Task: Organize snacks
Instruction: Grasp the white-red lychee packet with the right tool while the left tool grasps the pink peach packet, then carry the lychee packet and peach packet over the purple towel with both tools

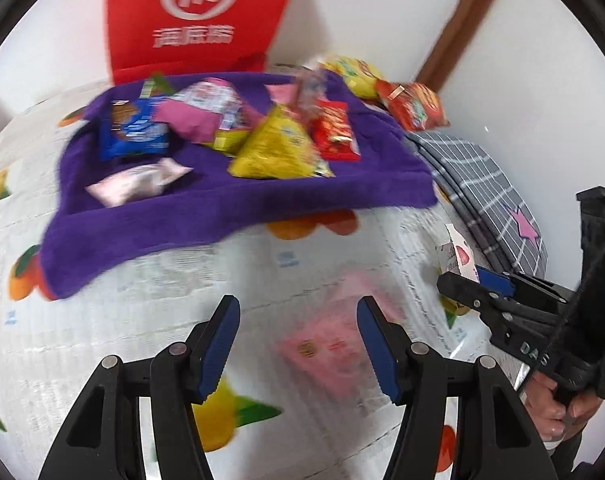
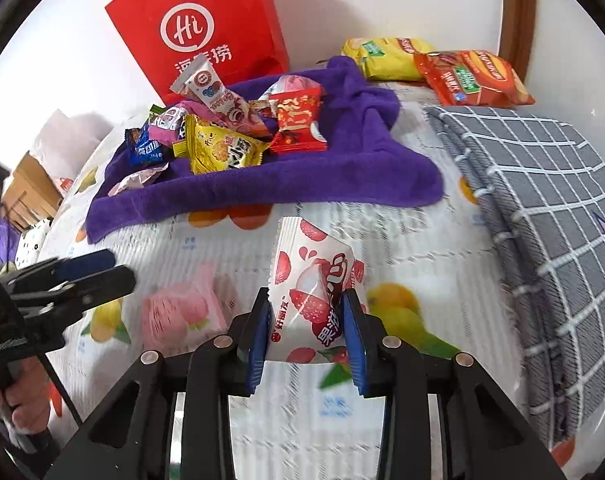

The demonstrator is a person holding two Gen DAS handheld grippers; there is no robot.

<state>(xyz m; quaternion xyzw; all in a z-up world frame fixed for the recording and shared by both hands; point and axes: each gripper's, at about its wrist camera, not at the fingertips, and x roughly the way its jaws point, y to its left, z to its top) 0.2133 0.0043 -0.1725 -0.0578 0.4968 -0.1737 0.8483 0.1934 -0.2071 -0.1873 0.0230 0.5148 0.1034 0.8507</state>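
My right gripper [image 2: 306, 336] is shut on a white lychee-print snack packet [image 2: 314, 292], whose top sticks up past the blue pads. The left wrist view shows that same packet [image 1: 456, 254] in the right gripper [image 1: 462, 284] at the right edge. My left gripper [image 1: 298, 344] is open with nothing between its fingers. It hovers over a blurred pink peach packet [image 1: 334, 344] lying on the fruit-print tablecloth [image 1: 102, 320]. From the right wrist, the pink packet [image 2: 182, 312] lies just right of the left gripper [image 2: 94, 276]. A purple towel [image 2: 302, 184] behind carries a pile of several snack packets [image 2: 222, 148].
A red paper bag [image 2: 206, 20] stands against the wall behind the towel. Yellow [image 2: 386, 58] and orange [image 2: 470, 78] chip bags lie at the back right. A grey checked cloth [image 2: 542, 200] covers the right side. A hand [image 1: 558, 412] holds the right gripper's handle.
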